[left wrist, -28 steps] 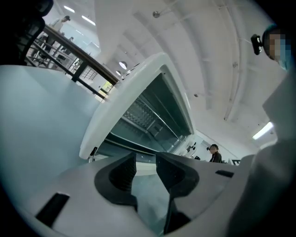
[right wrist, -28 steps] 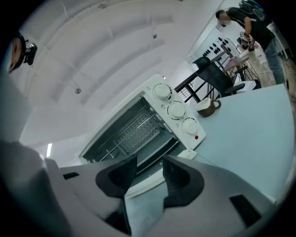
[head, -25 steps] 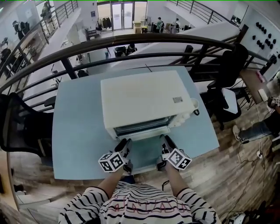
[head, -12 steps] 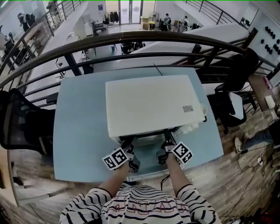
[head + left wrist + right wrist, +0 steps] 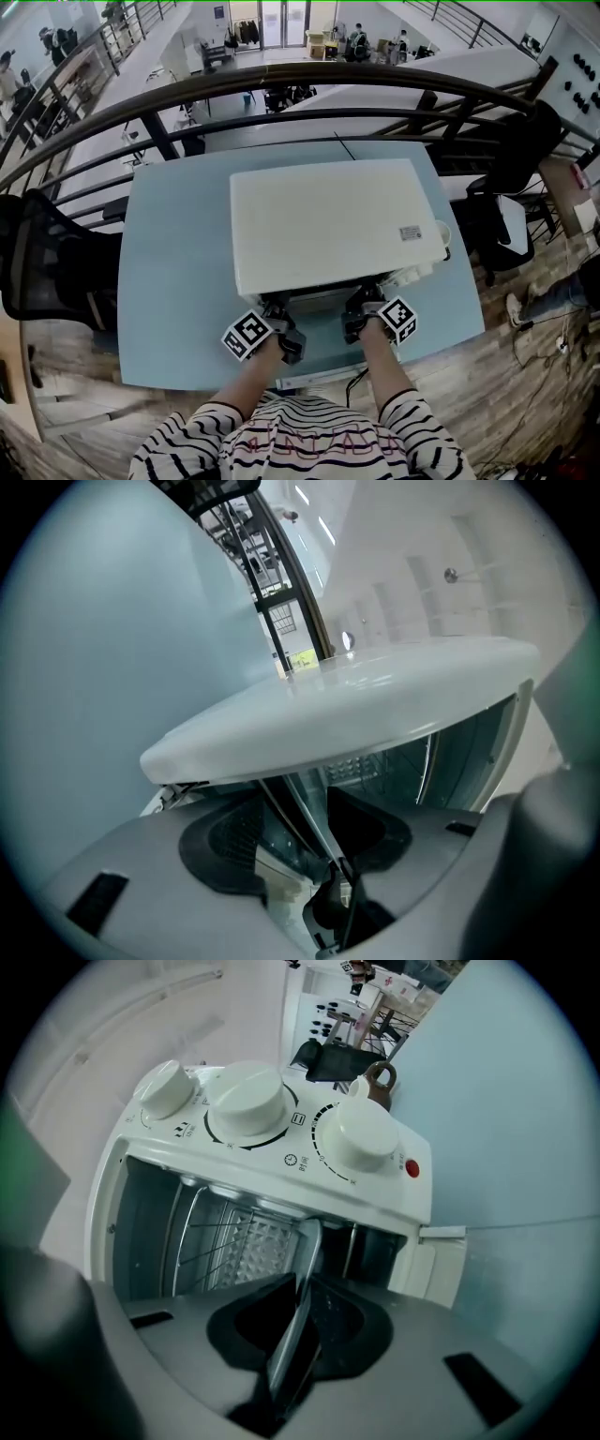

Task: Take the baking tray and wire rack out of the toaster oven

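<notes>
Head view: one oven [image 5: 328, 220], one table [image 5: 173, 281]

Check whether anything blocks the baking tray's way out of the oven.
Nothing visible does. The toaster oven stands open in front; the right gripper jaws are closing on the baking tray rim. The left gripper jaws are opening, a thin edge between them.

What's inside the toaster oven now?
A wire rack and a baking tray, its front rim between the right gripper's closing jaws. The gripper's body covers the rest.
</notes>
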`<state>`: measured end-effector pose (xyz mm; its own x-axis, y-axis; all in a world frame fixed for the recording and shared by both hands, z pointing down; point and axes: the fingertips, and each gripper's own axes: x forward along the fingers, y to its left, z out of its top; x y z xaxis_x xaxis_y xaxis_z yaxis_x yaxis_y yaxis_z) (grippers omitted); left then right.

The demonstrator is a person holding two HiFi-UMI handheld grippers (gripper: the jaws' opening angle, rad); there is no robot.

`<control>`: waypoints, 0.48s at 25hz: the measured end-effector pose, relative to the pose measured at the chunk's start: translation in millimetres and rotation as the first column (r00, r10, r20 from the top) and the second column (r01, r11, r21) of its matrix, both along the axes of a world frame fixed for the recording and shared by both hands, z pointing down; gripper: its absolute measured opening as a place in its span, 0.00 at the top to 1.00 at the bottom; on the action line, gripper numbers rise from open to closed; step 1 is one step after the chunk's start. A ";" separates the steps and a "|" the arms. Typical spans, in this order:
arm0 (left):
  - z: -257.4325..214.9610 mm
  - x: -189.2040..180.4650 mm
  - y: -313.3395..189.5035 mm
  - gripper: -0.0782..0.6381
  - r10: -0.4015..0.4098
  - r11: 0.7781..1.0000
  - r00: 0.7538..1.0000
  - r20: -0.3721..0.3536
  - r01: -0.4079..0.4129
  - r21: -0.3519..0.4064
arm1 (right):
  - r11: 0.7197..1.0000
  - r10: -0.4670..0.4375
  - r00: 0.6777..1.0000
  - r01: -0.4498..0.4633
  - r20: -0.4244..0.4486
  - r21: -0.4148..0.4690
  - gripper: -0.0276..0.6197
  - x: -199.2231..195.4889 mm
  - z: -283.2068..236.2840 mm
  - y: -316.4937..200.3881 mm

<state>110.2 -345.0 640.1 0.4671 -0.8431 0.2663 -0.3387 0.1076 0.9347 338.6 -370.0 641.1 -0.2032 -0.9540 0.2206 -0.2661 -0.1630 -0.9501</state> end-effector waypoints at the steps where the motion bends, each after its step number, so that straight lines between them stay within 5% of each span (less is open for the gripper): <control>1: 0.1 -1.3 -0.7 0.63 -0.008 1.000 1.000 -0.008 0.008 -0.002 | 1.000 0.000 1.000 0.000 0.009 -0.002 0.86 0.0 -0.2 1.6; 8: 6.8 -6.9 6.9 0.63 -0.059 0.997 0.997 -0.053 0.057 -0.046 | 1.000 0.006 0.998 -0.005 0.055 -0.021 0.87 4.3 2.2 27.6; 12: 10.5 -6.9 18.7 0.72 -0.069 0.996 0.996 -0.056 0.065 -0.065 | 1.000 0.015 0.998 -0.013 0.069 -0.026 0.88 7.2 4.1 44.5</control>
<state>103.3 -326.2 650.5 0.4263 -0.8555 0.2940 -0.2735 0.1879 0.9433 345.8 -325.5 645.1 -0.2054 -0.9510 0.2312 -0.1976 -0.1911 -0.9615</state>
